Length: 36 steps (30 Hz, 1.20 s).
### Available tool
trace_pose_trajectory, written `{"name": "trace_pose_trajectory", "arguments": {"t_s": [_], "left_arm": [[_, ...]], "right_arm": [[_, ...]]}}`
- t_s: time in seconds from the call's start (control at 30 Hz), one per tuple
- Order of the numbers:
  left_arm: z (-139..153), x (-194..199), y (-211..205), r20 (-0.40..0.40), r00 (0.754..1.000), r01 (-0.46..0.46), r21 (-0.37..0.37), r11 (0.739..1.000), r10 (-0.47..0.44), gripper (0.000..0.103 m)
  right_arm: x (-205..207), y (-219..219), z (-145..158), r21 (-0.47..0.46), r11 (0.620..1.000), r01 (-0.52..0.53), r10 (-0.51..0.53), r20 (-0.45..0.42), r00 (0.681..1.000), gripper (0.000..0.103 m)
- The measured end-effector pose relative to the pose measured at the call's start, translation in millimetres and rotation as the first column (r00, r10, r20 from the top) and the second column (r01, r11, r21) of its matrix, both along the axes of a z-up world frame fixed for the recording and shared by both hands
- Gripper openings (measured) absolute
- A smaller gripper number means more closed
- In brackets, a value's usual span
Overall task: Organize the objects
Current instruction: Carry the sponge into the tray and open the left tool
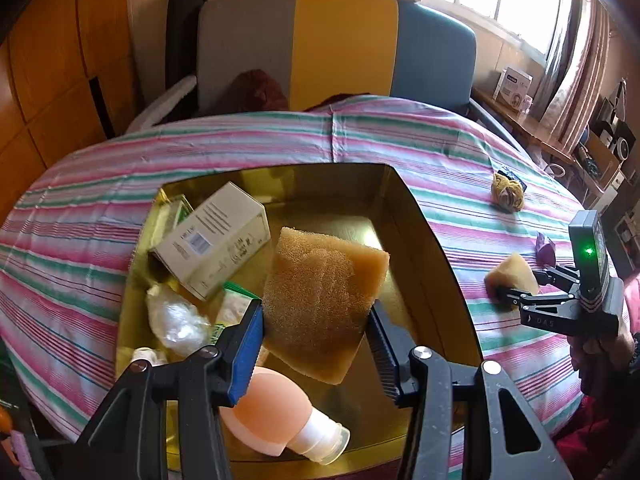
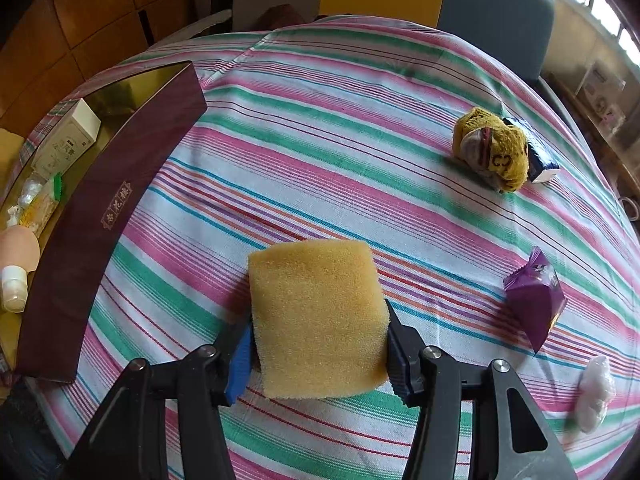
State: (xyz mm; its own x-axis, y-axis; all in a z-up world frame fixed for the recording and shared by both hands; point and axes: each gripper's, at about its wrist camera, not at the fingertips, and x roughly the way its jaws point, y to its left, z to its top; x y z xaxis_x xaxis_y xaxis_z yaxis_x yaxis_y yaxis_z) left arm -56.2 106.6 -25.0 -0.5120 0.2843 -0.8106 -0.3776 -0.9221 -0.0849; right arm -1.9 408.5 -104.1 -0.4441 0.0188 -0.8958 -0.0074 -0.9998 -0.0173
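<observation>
My left gripper [image 1: 316, 328] is shut on a flat tan sponge [image 1: 324, 296] and holds it tilted over the gold-lined box [image 1: 416, 240]. In the box lie a white carton [image 1: 216, 240], a crumpled plastic bag [image 1: 176, 320], green-white packets [image 1: 234, 304] and a peach bottle [image 1: 276, 416] with a white cap. My right gripper [image 2: 320, 356] is shut on a thick yellow sponge block [image 2: 316, 312] that rests on the striped tablecloth [image 2: 320, 128], right of the box's maroon wall [image 2: 108, 216]. The left wrist view shows that gripper [image 1: 516, 296] with its sponge block [image 1: 514, 274] at the far right.
On the cloth to the right lie a rolled yellow cloth [image 2: 490, 148], a dark blue packet [image 2: 540, 156], a purple packet [image 2: 536, 296] and a white plastic wad [image 2: 596, 396]. A grey, yellow and blue chair [image 1: 340, 44] stands behind the table. A person's hand [image 1: 600, 352] grips the right tool.
</observation>
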Motion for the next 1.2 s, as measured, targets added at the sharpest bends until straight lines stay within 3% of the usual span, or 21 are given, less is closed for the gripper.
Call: {"name": "trace_pose_trajectory", "arguments": {"t_s": [0.3,0.47,0.7,1.03,1.2], "left_arm": [[-28,-57,9,0.143,0.99,-0.003,0.076,0.997,-0.008,0.051],[-40,-89,23,0.158,0.987,-0.016,0.047,0.999,0.009,0.051],[-57,-129,26,0.114,0.988,-0.1,-0.045,0.994,0.104,0.056],[-52,-137,23,0.093,0.988,-0.118,-0.028,0.993,0.12,0.071],[-33,-122,18,0.052,0.993,-0.102,-0.01,0.995,0.102,0.072]], "right_arm": [[1,-1,0,0.008,1.0,-0.002,0.002,-0.001,1.0,0.056],[1,0,0,0.007,1.0,-0.004,0.004,-0.002,1.0,0.056],[0,-1,-1,0.01,1.0,-0.005,0.005,-0.003,1.0,0.056],[-6,0,-2,0.006,1.0,-0.005,0.005,-0.004,1.0,0.057],[-7,0,-3,0.006,1.0,-0.005,0.005,-0.006,1.0,0.057]]}}
